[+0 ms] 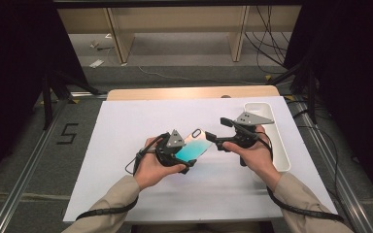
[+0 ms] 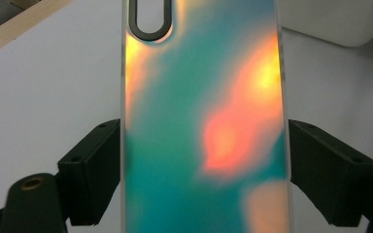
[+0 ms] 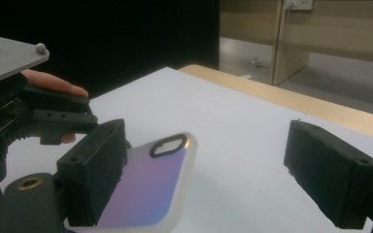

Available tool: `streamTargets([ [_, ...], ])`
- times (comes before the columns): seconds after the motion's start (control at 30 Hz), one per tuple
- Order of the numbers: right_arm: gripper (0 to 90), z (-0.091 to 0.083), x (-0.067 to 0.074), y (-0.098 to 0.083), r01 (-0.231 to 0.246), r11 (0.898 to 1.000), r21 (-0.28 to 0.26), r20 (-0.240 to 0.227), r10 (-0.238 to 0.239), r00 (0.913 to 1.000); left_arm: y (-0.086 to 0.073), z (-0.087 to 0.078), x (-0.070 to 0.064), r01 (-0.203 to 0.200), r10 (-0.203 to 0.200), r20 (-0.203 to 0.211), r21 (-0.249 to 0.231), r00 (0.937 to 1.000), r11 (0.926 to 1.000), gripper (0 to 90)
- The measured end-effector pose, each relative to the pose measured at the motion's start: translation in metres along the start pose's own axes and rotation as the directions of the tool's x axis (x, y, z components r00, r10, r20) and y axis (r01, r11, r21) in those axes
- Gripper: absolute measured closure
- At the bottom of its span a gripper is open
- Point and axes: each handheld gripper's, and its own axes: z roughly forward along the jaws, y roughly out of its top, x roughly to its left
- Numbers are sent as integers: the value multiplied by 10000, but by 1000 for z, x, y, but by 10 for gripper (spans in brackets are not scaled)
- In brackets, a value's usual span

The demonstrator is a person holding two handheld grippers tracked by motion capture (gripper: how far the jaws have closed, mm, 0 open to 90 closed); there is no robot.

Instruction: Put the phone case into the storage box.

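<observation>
Gripping a glossy iridescent teal-and-orange phone case [image 2: 204, 126] by its long edges, the left gripper [image 1: 187, 158] holds it above the white table sheet [image 1: 126, 131]. Just beside the case's camera-cutout end, the right gripper [image 1: 212, 138] has its jaws wide apart, clamping nothing.

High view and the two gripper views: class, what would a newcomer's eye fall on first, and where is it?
First, the iridescent phone case, shimmering teal and orange, clamped by its long edges in the left gripper above the middle of the white table. Next, the right gripper, jaws open, just beside the case's camera-cutout end. A white tray lies along the table's right edge.
</observation>
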Motion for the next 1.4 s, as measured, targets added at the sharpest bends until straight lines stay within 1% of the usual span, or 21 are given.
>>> streamTargets([
  [0.33,173,7,0,0,-110,9999,45,29,110,9999,2,-1,-2,0,-1,-65,-129,10000,9999,172],
  [0.5,179,11,0,-1,-188,9998,99,12,188,9998,3,0,-4,-15,14,-13,-276,10000,9996,171],
  [0.93,213,22,-1,-4,-526,9980,364,-54,529,9986,6,1,-13,-224,226,28,-440,9997,9988,171],
  [0.97,230,24,0,-5,-601,9974,405,-79,605,9981,6,1,-13,-232,238,130,-487,9996,9985,172],
  [1.03,243,25,0,-6,-591,9973,446,-77,595,9982,6,1,-14,-230,237,145,-486,9996,9986,171],
  [1.07,271,25,0,-6,-613,9968,516,-134,621,9980,6,1,-14,-228,235,148,-466,9996,9987,171],
  [1.17,290,26,1,-7,-650,9964,540,-203,662,9976,5,2,-15,-241,249,162,-460,9996,9986,172],
  [1.2,313,27,1,-7,-678,9961,571,-250,693,9973,6,2,-16,-242,250,160,-452,9996,9987,172],
  [1.27,319,28,2,-7,-722,9956,590,-266,739,9969,6,2,-16,-261,268,161,-418,9995,9988,172],
  [1.3,333,29,2,-8,-774,9948,659,-305,795,9964,6,2,-17,-186,193,156,-421,9997,9989,172],
  [1.4,353,30,3,-10,-889,9936,703,-398,918,9950,6,2,-17,-235,241,111,-460,9996,9987,172],
])
